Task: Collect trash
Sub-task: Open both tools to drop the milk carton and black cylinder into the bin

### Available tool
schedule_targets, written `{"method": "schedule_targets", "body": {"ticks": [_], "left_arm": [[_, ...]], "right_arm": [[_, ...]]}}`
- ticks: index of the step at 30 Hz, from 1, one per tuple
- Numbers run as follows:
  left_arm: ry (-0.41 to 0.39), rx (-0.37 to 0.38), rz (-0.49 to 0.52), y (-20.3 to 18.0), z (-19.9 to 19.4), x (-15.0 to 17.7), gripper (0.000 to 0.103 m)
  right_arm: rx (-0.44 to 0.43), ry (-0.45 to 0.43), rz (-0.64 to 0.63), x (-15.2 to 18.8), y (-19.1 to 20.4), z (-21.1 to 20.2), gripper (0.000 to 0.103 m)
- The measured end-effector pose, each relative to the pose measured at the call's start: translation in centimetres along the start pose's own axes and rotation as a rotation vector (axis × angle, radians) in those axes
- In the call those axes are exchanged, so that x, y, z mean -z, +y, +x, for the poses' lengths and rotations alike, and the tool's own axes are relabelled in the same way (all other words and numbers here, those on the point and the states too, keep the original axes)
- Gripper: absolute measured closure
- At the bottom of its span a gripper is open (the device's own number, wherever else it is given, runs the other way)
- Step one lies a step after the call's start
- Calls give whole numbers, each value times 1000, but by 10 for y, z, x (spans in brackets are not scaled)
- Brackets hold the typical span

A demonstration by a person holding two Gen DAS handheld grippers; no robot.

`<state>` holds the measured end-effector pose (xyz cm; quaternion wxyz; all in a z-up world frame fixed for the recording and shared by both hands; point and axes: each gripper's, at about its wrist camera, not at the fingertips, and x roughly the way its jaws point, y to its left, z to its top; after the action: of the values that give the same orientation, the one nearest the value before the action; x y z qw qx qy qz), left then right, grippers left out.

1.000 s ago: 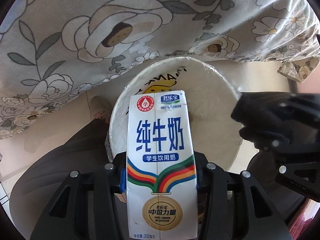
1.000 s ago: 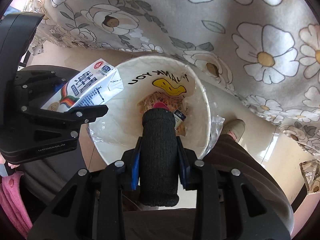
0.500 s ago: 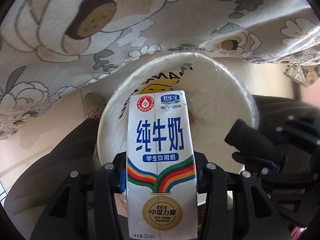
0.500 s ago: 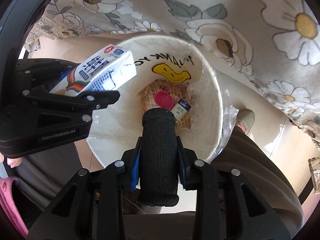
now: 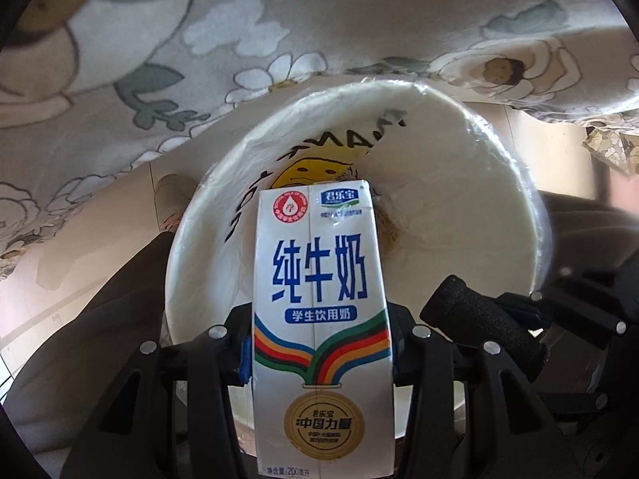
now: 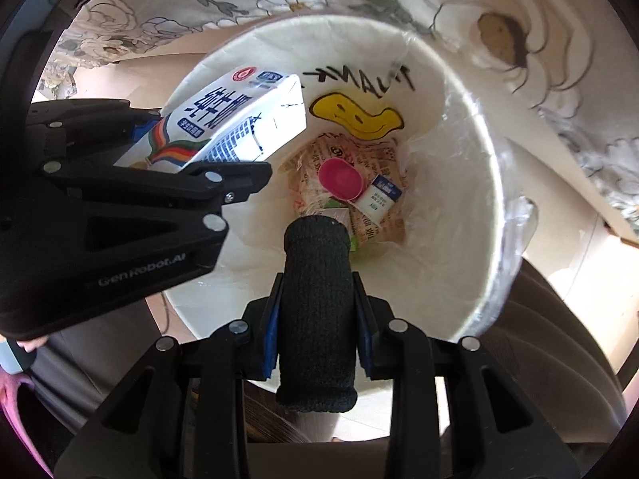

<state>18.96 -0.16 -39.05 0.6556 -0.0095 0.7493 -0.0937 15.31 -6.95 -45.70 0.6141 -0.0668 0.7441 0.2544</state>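
My left gripper [image 5: 319, 349] is shut on a white milk carton [image 5: 319, 299] with blue characters and rainbow stripes, held over the mouth of a white lined bin [image 5: 499, 199]. The right wrist view shows that carton [image 6: 235, 119] poking over the bin's left rim [image 6: 471, 92]. My right gripper [image 6: 317, 319] is shut on a black knitted roll [image 6: 317, 299] that points down into the bin. At the bin's bottom lie printed wrappers [image 6: 379, 223], a pink lid [image 6: 341, 179] and a small white packet [image 6: 379, 195].
A floral tablecloth [image 5: 279, 20] hangs close behind the bin. A person's dark trouser legs [image 6: 559, 319] stand on both sides of it, a shoe [image 5: 171, 199] shows at the left, and pale floor tiles [image 5: 80, 259] lie around.
Both grippers have come down toward the bin, which now fills more of each view. The carton and the black roll stay gripped as before.
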Motion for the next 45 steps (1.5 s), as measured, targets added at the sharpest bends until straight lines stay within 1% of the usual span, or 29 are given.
{"method": "schedule_targets", "body": {"ticks": [3, 5, 9, 13, 18, 23, 25, 27, 30, 31, 32, 33, 34, 36, 45], "left_arm": [[28, 28, -27, 3, 10, -2, 54], [33, 38, -32, 6, 12, -4, 54], [42, 39, -46, 9, 20, -9, 54], [73, 46, -68, 8, 32, -9, 54], [84, 51, -86, 10, 41, -13, 54], [92, 35, -82, 8, 47, -16, 54], [87, 17, -66, 5, 47, -16, 54], [90, 16, -62, 3, 49, -15, 54], [91, 10, -66, -1, 50, -16, 54], [91, 6, -66, -1, 45, -16, 53], [93, 1, -66, -3, 46, -15, 50], [94, -3, -67, -4, 46, -15, 40], [91, -3, -70, -5, 45, -16, 36], [85, 9, -66, -6, 43, -17, 36], [80, 11, -59, -13, 41, -17, 35]], "right_arm": [[-16, 21, 14, -2, -2, 10, 71], [-20, 32, 18, -3, -3, 14, 71], [-28, 44, 38, -6, -3, 25, 71], [-43, 61, 61, -9, -4, 33, 71], [-45, 60, 67, -13, -5, 39, 71], [-33, 75, 62, -11, -6, 44, 71], [-39, 74, 67, -12, -7, 42, 71], [-40, 71, 72, -13, -9, 42, 70], [-20, 83, 71, -13, -8, 43, 70], [-14, 85, 67, -13, -8, 42, 70], [-9, 82, 66, -14, -7, 40, 70], [-4, 81, 66, -15, -7, 40, 66], [1, 76, 66, -15, -6, 38, 59], [3, 69, 64, -17, -4, 36, 55], [6, 69, 64, -19, 0, 30, 55]]}}
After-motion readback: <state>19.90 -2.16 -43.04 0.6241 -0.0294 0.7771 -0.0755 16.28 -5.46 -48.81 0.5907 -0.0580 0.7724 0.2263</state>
